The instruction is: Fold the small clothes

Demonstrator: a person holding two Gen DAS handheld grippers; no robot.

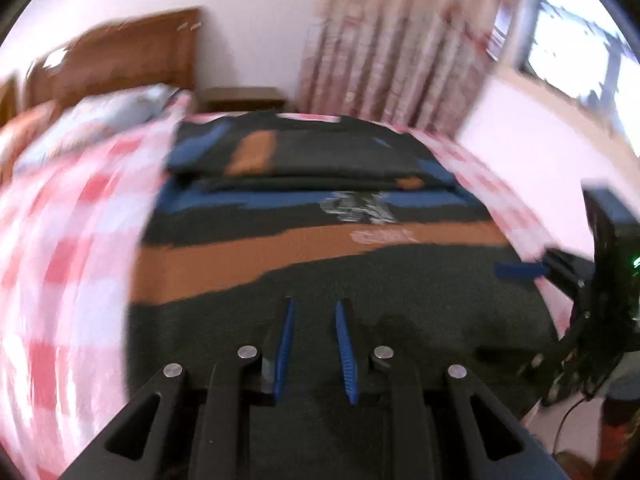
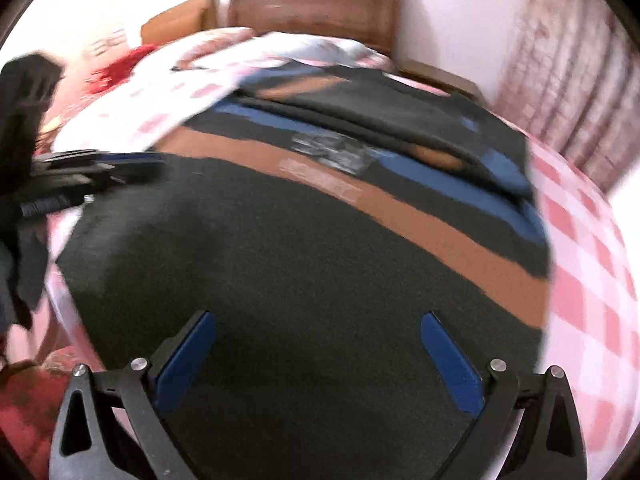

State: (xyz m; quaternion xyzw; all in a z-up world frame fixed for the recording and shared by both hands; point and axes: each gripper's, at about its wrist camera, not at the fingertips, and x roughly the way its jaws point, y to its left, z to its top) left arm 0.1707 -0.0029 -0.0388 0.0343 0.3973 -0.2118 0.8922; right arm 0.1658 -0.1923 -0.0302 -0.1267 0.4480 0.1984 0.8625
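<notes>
Bedroom: wooden headboard (image 1: 120, 56), patterned curtain (image 1: 400, 40), bed (image 1: 72, 260) under a red-and-white checked cover. A dark shirt (image 1: 340, 280) with orange and blue stripes lies flat across the bed, its far end folded over. Right gripper (image 2: 318, 322) stands wide open above the shirt's near hem, holding nothing. Left gripper (image 1: 314, 304) has a narrow gap between its jaws over the hem; grip cannot be told.

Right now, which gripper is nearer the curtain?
Right. The right gripper is over the sweater on its curtain side; the left gripper is across the sweater, toward the pillow side.
</notes>
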